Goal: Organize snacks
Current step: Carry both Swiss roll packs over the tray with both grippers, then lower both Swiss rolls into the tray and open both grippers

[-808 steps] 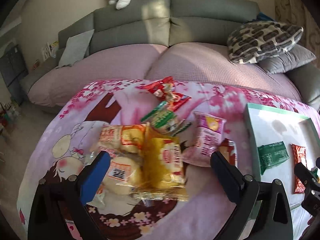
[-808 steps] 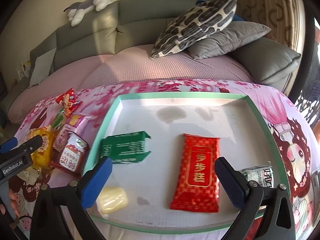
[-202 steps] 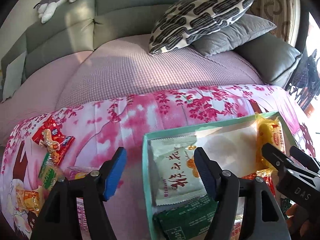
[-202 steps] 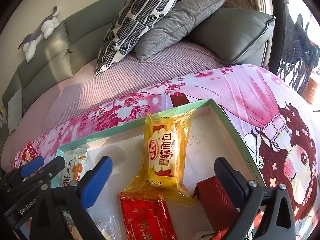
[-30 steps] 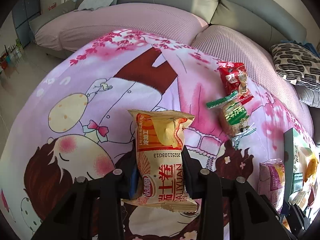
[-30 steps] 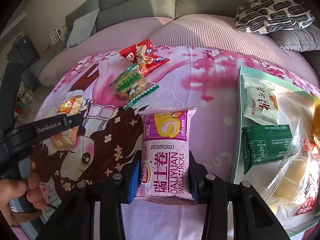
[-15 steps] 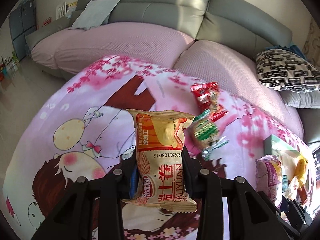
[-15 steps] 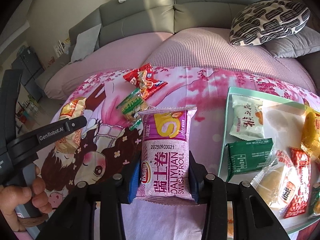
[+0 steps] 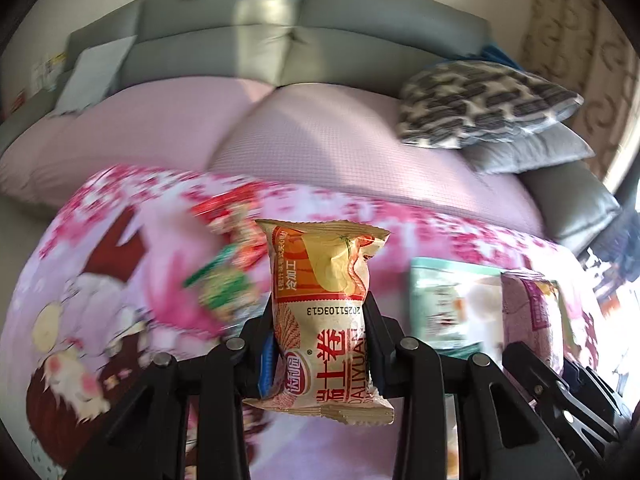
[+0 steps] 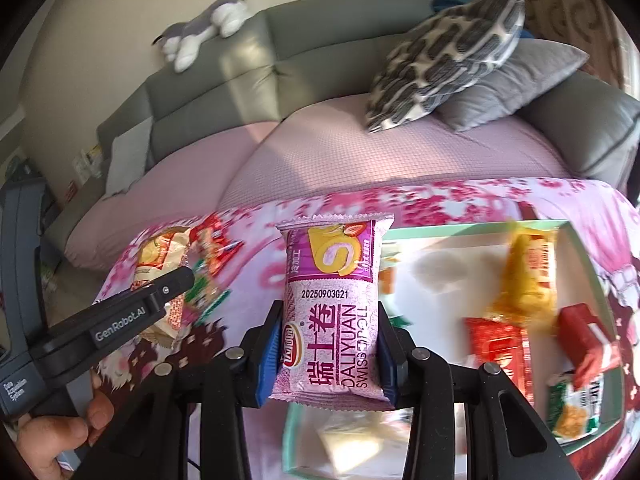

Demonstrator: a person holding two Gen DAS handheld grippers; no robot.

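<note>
My left gripper (image 9: 320, 334) is shut on an orange and cream Swiss roll packet (image 9: 324, 316), held upright above the pink cloth. My right gripper (image 10: 329, 344) is shut on a purple Swiss roll packet (image 10: 330, 312), lifted over the left rim of the green-edged tray (image 10: 448, 229). The tray holds a yellow bread packet (image 10: 528, 276), red packets (image 10: 500, 356) and a green and white packet (image 10: 576, 408). In the left wrist view the tray (image 9: 444, 276) and the purple packet (image 9: 532, 312) show at the right. Two loose snacks, red (image 9: 224, 216) and green (image 9: 224, 284), lie blurred on the cloth.
A grey sofa (image 10: 280, 64) with pink seat covers runs behind the table, with patterned and grey cushions (image 10: 452, 60) at the right and a plush toy (image 10: 204, 28) on its back. A hand (image 10: 48, 440) holds the left gripper's handle at the lower left of the right wrist view.
Both grippers rose and swung right with their packets. The tray now lies under and right of the purple packet; the loose snacks slid left in both views.
</note>
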